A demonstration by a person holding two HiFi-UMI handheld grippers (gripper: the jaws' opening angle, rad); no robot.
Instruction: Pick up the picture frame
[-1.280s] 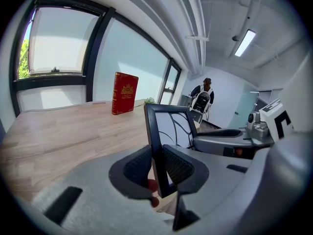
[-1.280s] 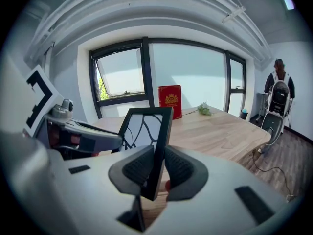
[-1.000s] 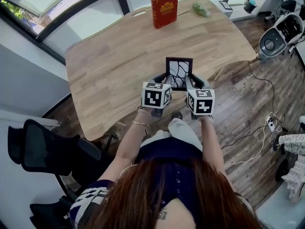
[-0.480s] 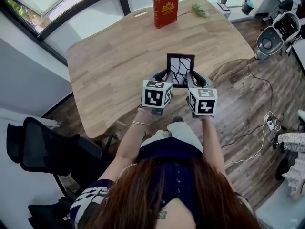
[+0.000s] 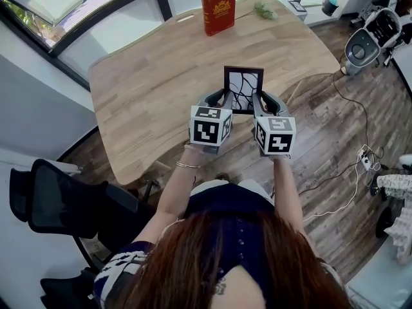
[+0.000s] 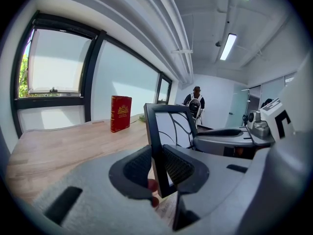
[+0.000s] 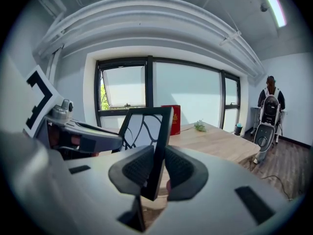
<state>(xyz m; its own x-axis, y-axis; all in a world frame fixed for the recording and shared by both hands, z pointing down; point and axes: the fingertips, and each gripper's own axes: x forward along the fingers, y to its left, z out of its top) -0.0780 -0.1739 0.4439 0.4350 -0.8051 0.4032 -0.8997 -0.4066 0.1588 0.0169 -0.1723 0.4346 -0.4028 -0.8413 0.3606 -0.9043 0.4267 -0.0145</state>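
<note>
Beyond the picture frame (image 5: 243, 89), upright red book (image 5: 218, 10), perhaps greenery (image 5: 264, 10).

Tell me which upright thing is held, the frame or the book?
The frame: the left gripper and right gripper clamp its sides. The red book stands free at the table's far end.

A wooden table (image 5: 161, 76) stands by large windows (image 5: 64, 2) on plank floor (image 5: 335, 143), black chair (image 5: 58, 201) nearby.
</note>
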